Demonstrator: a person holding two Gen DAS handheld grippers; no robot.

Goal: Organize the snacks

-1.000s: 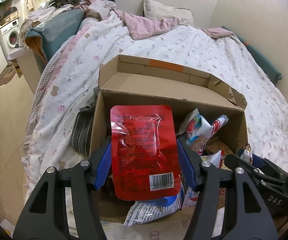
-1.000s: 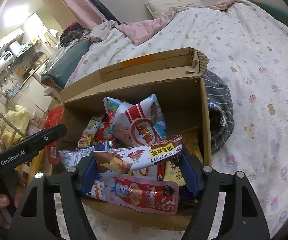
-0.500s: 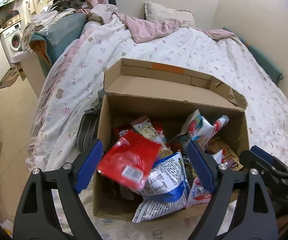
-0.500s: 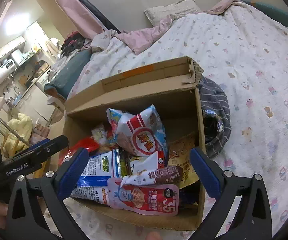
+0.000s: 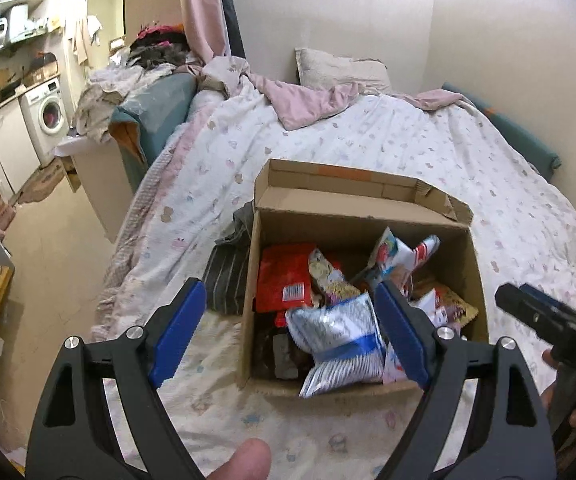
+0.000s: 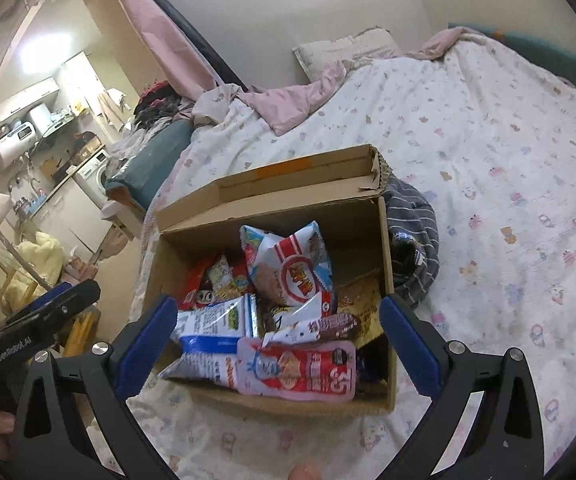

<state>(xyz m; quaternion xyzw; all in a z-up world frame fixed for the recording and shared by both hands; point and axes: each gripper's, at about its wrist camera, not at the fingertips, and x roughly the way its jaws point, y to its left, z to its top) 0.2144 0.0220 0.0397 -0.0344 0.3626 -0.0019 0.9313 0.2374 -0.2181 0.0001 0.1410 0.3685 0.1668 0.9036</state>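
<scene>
1. Snacks sit piled in the cardboard box [image 5: 368,236] on the bed [image 5: 408,152], ahead of and below both of my grippers; nothing lies loose on the quilt that I can see.
2. Red packet [image 5: 283,280] lies flat at the box's left side, its long axis running away from my left gripper [image 5: 288,336], so that hand is nearer to it.
3. Pink pouch [image 6: 300,368] lies crosswise along the near wall, directly between the fingers of my right gripper [image 6: 275,348] in view, though well beneath them.
4. Left gripper: jaws wide apart, holding and touching nothing.
5. Right gripper: jaws fully spread, empty too.
</scene>
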